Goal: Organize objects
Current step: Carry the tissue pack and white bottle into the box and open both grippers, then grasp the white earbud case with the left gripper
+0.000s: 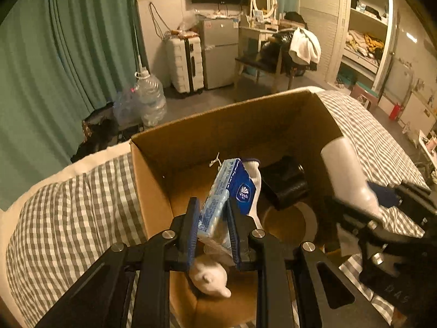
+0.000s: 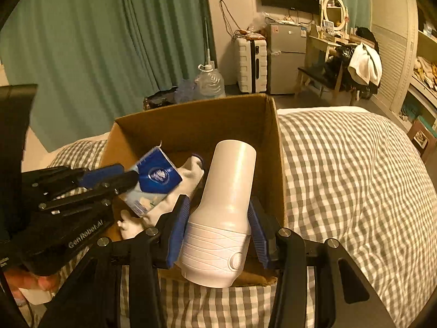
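Note:
An open cardboard box sits on a grey checked bed. My left gripper is shut on a blue tissue pack and holds it over the box. My right gripper is shut on a white bottle-like device, held above the box's right front corner; it also shows in the left wrist view. Inside the box lie a white sock, a white cat-shaped figure, a black object and a round lid.
The bed's checked cover spreads to the right of the box. Beyond the bed stand green curtains, water jugs, a white suitcase, a small fridge, a chair with clothes and open shelves.

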Motion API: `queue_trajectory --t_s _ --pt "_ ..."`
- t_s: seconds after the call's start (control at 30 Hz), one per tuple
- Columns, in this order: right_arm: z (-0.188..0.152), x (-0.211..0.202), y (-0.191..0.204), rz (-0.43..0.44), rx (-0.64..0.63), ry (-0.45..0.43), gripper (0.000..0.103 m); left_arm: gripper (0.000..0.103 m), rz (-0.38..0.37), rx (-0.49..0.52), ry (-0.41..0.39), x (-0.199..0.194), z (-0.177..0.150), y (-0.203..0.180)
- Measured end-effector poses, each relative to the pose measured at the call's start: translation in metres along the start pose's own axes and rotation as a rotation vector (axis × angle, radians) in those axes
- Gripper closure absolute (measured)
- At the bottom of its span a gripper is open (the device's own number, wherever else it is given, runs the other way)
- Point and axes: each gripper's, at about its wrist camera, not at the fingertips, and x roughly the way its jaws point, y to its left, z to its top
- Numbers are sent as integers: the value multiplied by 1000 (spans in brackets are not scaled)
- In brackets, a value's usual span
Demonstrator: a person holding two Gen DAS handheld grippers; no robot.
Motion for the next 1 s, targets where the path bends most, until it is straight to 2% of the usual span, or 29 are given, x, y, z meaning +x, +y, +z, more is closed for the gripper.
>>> queue_trajectory --t_s 0.07,0.17,0.2,0.23,0.27,0.3,0.33,0.5,0.63,0.77,0.93,1.0 --pt "-3 3 0 11 -3 7 60 83 -15 -12 -6 -4 2 3" --pt "-5 -2 -1 31 -1 -8 60 76 -27 -3 -12 -15 1 3" --pt "-4 -6 -2 41 7 -18 60 68 -14 6 -14 -18 1 3" --pt "-4 -10 -2 50 14 -24 59 53 11 19 -22 -24 0 1" --pt "-3 -15 -3 58 24 -29 56 43 31 27 -29 -29 0 1" --pt "-2 -20 -3 58 28 -34 45 26 51 29 -42 -36 0 2" --pt "-1 -27 -4 53 29 -47 39 17 62 25 -59 -44 -1 3" --pt "-5 -74 2 51 5 -115 38 11 53 -36 -86 -83 -18 18" --pt "-21 -94 7 39 -49 -122 37 10 78 -72 -81 -97 -50 30" --pt "-56 -91 19 42 -89 -65 37 10 125 -96 -22 -97 -98 34" --pt "-100 -66 22 52 -98 38 37 10 111 -112 47 -82 -149 32" --pt "-116 -55 24 45 -99 68 37 10 143 -104 69 -73 -171 27"
